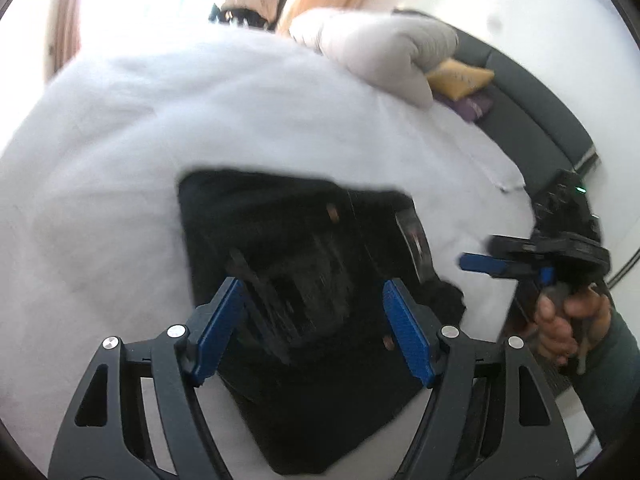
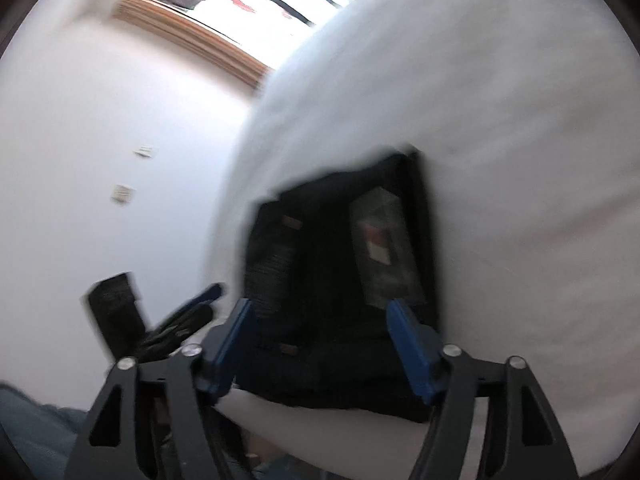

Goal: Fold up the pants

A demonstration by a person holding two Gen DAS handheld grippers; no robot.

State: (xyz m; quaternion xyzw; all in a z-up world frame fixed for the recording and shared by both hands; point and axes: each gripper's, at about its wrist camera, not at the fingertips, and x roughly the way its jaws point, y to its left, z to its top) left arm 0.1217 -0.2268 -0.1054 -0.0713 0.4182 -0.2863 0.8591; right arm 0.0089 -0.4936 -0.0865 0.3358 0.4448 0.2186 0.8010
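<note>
Pants [image 1: 304,280] — black, already a compact folded bundle on the white bed sheet [image 1: 120,160], label patch facing up, near the bed's edge. Looks like the final step, fold done, both tools backing off. Left gripper [image 1: 314,328] spread wide, nothing between its blue pads; right gripper [image 2: 322,344] likewise released, hovering over the bundle without touching it. Next move probably just a check or a light press to flatten — no regrasp needed unless a flap springs up. Count: one pair of pants, two grippers, one grey duvet [image 1: 384,48], one yellow pillow [image 1: 460,78].
</note>
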